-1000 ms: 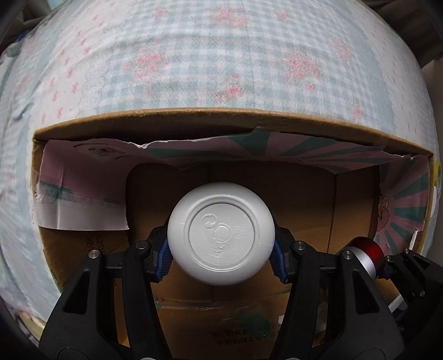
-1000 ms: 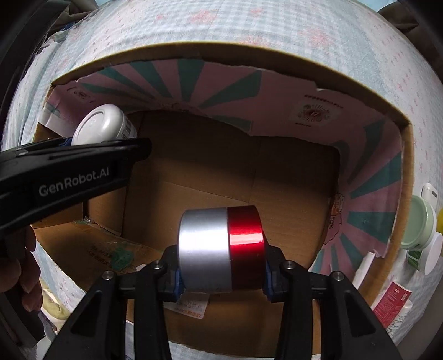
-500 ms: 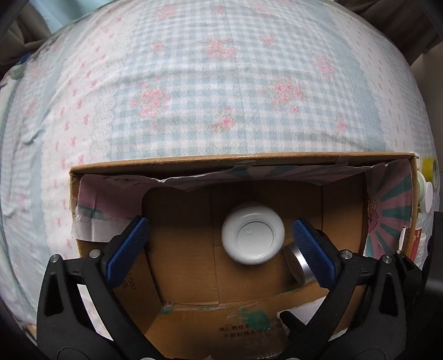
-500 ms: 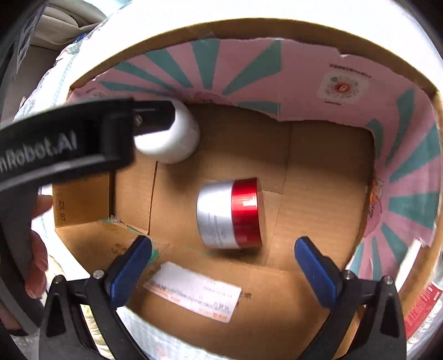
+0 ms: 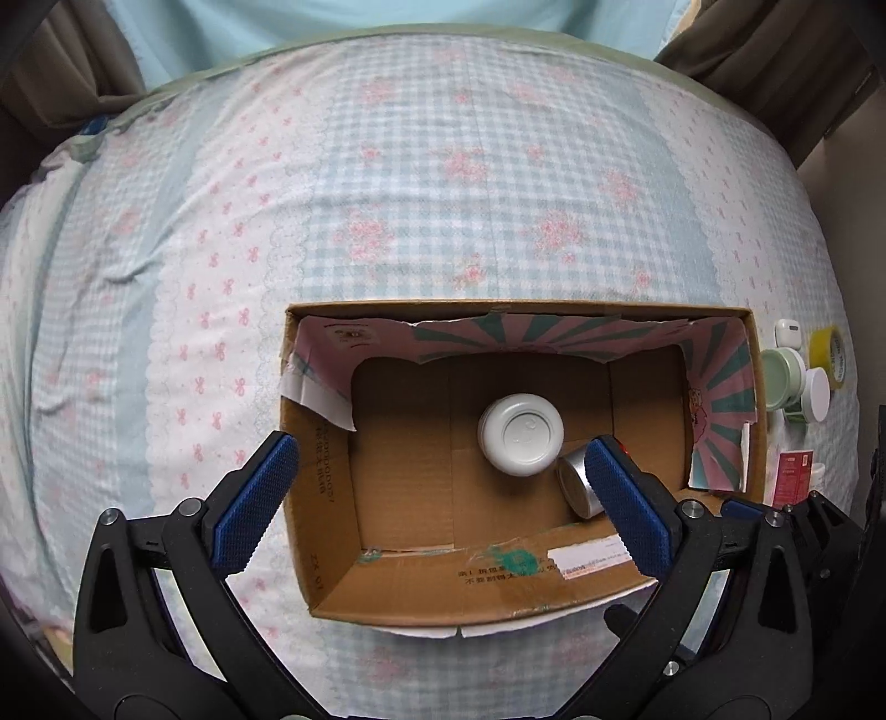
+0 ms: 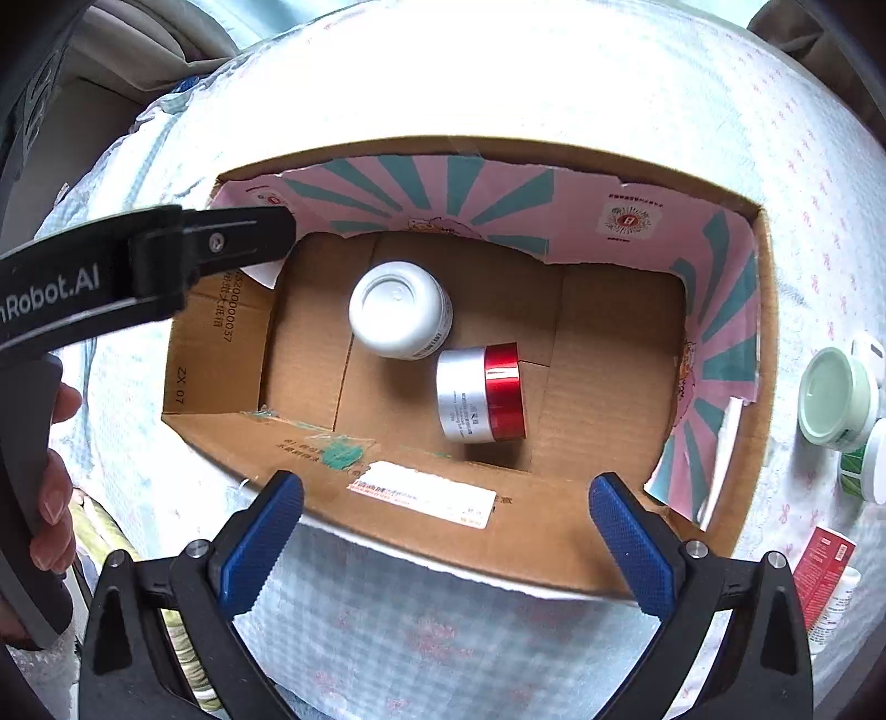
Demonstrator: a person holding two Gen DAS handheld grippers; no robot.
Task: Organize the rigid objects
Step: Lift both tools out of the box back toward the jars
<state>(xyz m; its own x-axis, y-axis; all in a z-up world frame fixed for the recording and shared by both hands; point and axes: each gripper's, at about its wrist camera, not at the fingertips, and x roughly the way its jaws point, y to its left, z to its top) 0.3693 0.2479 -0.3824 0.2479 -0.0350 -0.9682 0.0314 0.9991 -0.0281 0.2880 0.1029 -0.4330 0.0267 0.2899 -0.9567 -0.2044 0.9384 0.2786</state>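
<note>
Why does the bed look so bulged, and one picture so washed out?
Both wrist views use fisheye lenses, so the bedspread curves like a dome; in the right wrist view, strong light bleaches the fabric white beyond the cardboard box, while the left wrist view is evenly lit.

White bottle (image 6: 400, 317), red-silver jar (image 6: 480, 394), boxed.

Home bedroom: floral gingham bedsheet (image 5: 443, 183), curtains (image 5: 775, 50), skincare jars (image 6: 836, 399) on bed

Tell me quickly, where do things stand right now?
Left hand-held gripper and right hand-held gripper open, empty. White bottle and red-and-silver jar lie inside cardboard box. Nothing in the way.
</note>
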